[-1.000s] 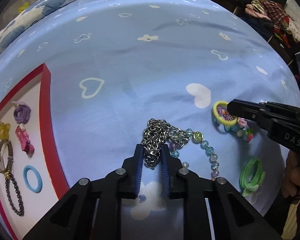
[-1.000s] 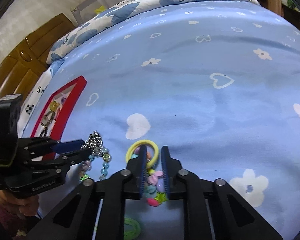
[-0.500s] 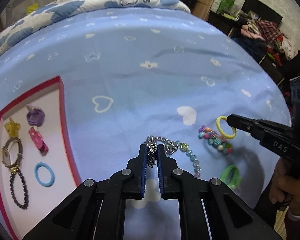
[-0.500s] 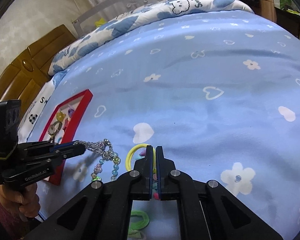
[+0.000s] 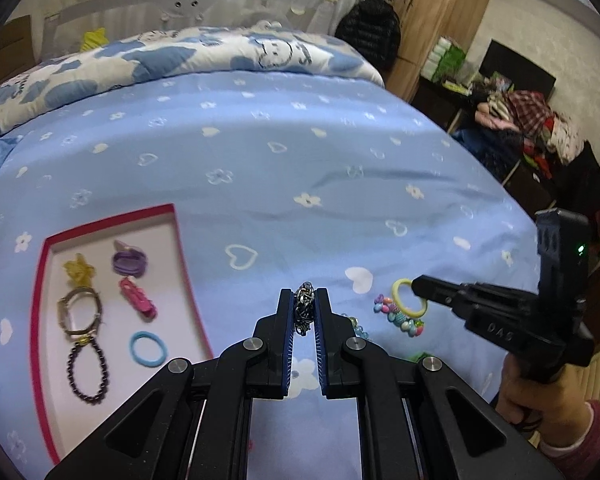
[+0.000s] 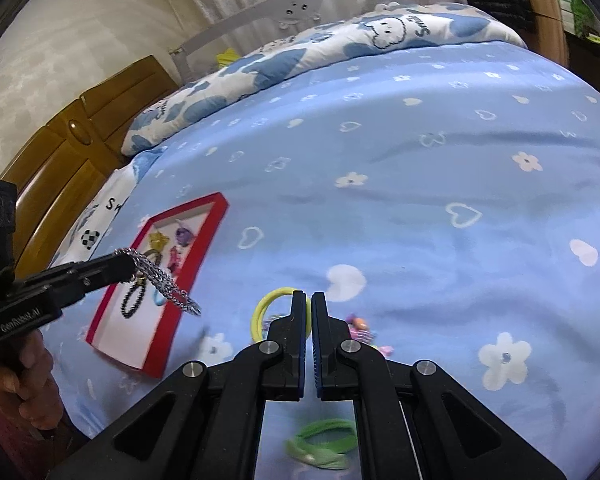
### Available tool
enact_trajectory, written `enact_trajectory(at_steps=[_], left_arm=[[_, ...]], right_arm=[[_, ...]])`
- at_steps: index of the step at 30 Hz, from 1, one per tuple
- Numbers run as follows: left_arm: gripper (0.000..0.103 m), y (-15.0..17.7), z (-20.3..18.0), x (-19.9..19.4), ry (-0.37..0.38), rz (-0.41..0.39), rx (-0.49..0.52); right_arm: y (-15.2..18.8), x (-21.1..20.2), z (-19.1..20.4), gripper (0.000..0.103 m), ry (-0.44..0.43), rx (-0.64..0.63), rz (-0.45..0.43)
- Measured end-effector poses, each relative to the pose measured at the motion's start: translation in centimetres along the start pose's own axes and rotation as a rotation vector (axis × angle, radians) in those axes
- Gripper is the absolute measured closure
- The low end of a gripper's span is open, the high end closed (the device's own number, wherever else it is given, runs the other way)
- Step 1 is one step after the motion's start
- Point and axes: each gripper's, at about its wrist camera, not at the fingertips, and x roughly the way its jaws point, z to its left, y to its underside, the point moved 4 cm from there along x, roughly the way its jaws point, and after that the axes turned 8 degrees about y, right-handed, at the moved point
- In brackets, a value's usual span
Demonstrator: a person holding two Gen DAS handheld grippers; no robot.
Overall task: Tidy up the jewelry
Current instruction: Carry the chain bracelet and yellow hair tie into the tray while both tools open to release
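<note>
My left gripper is shut on a silver chain. In the right wrist view that chain hangs in the air from the left gripper, just right of the red-rimmed tray. My right gripper is shut on a yellow hair ring with colourful beads attached. The left wrist view shows the right gripper holding the yellow ring above the blue bedsheet, its beads dangling below.
The tray holds a watch, a dark bead bracelet, a blue hair tie and several clips. A green hair tie and a blue bead bracelet lie on the sheet. A folded quilt is at the bed's far end.
Both grippers closed and rose. The left lifted the silver chain off the sheet and swung toward the tray. The right lifted the yellow ring with its beads.
</note>
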Motion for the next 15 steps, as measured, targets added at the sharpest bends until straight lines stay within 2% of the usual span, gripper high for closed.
enact_trajectory(at_steps=[15], left_arm=[[0.095, 3.3, 5.8, -7.2, -0.055, -0.072, -0.142]], right_arm=[[0.3, 1.6, 9.1, 0.101, -0.126, -0.117, 0.022]])
